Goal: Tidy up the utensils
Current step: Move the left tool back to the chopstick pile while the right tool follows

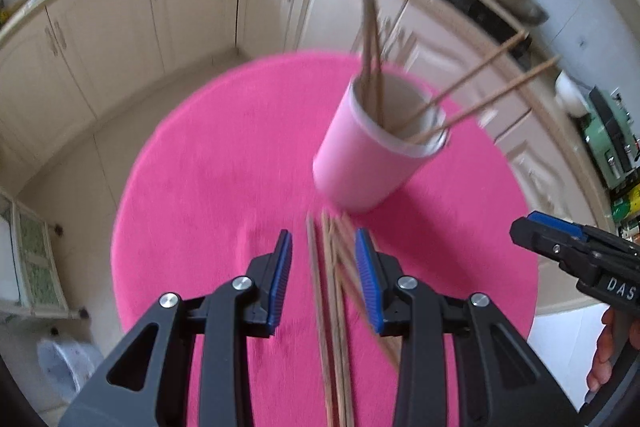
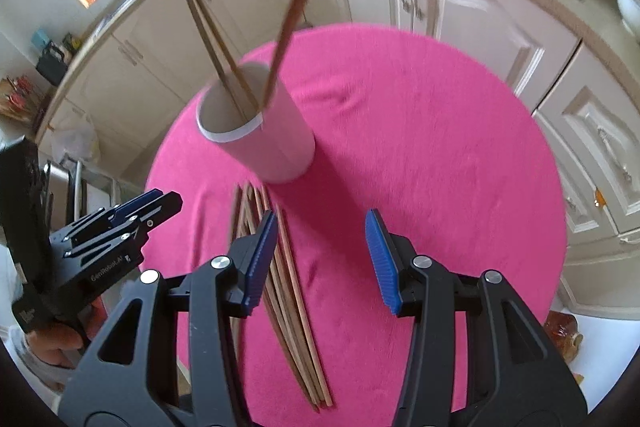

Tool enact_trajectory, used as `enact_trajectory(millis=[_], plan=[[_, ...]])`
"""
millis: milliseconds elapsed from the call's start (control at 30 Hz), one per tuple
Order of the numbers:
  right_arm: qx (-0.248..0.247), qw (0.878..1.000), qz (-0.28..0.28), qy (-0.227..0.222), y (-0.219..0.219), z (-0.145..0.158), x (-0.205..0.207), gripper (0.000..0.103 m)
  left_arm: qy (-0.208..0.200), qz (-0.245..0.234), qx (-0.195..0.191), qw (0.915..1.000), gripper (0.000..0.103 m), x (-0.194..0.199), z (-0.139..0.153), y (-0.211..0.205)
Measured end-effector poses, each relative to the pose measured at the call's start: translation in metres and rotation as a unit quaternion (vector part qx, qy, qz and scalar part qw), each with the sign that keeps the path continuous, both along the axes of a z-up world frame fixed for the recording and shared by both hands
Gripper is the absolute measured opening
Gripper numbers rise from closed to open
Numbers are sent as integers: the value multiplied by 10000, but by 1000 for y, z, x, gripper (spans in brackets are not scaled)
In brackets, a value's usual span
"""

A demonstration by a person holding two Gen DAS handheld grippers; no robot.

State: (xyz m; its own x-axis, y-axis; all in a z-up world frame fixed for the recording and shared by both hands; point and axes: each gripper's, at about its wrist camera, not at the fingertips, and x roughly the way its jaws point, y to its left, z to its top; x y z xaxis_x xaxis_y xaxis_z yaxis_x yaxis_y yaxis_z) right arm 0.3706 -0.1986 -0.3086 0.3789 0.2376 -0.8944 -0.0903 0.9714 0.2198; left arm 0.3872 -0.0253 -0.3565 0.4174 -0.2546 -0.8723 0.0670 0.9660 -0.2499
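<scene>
Chopsticks point(image 1: 334, 307) lie bundled on the pink table point(image 1: 200, 187) just before the pink holder cup point(image 1: 360, 163), which already holds a few. Left hand-held gripper point(image 1: 324, 279) has jaws apart around the bundle, nothing clamped. Right hand-held gripper point(image 2: 320, 259) is also apart, empty, bundle by its left pad. Risks: grabbing several sticks at once, sticks slipping or scattering, knocking the light cup over.
</scene>
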Motion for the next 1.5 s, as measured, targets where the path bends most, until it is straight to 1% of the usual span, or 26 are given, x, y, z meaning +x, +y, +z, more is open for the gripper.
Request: enact_trajectory(millis=[33,133,200,300,367,400,433,467,700,933,1000,1067,1100,1167,1233,1333,1367,1400,1433,1467,1500], plan=[[-38,9999,52,88,2,-8,-1,45,196,-38,16,9998,32,0,-10,-1],[-71,9993,144,337,6,-28,-6,45,585,-173,96,9981,32,-2,-32,-5],[-86,9987,178,460,9,-38,-7,45,843,-254,241,9958,32,-4,-47,-7],[-98,9978,232,619,12,-51,-9,45,1169,-384,395,9916,32,-9,-67,-9],[-112,9968,302,729,14,-60,-10,45,1250,-409,486,9901,32,-11,-75,-11],[-123,9964,328,772,13,-64,-9,44,1267,-427,456,9900,33,-12,-77,-11],[-127,9957,361,845,14,-68,-9,39,1249,-434,434,9903,33,-13,-78,-12],[-115,9952,384,889,16,-71,-10,36,1248,-457,444,9901,33,-13,-79,-14],[-168,9915,659,1112,29,-87,-7,34,1265,-824,816,9852,33,-9,-80,-35],[-370,9877,924,1206,44,-97,-5,31,1436,-941,960,9805,33,-1,-82,-46],[-479,9867,1001,1192,49,-99,-5,31,1512,-847,911,9806,34,3,-83,-46],[-596,9855,1091,1157,57,-99,-4,31,1582,-801,959,9795,34,8,-84,-50],[-641,9850,1120,1144,60,-99,-4,31,1616,-795,1022,9783,34,8,-84,-50],[-849,9826,1240,1095,66,-99,-5,31,1665,-884,1307,9733,34,15,-87,-64],[-1057,9796,1359,1034,75,-100,-8,31,1620,-986,1562,9693,34,16,-88,-78],[-1372,9748,1521,889,87,-101,-13,29,1575,-965,1569,9702,33,19,-89,-84],[-1413,9742,1541,849,89,-101,-14,27,1565,-961,1549,9707,33,19,-90,-84],[-1361,9756,1494,857,86,-100,-14,25,1544,-950,1508,9718,30,19,-89,-84],[-1280,9776,1416,890,84,-100,-14,20,1531,-939,1469,9727,27,17,-89,-80],[-1215,9789,1357,923,81,-100,-15,14,1520,-913,1406,9741,22,13,-89,-76],[-1101,9810,1257,981,75,-100,-13,11,1520,-863,1344,9754,16,14,-88,-73]])
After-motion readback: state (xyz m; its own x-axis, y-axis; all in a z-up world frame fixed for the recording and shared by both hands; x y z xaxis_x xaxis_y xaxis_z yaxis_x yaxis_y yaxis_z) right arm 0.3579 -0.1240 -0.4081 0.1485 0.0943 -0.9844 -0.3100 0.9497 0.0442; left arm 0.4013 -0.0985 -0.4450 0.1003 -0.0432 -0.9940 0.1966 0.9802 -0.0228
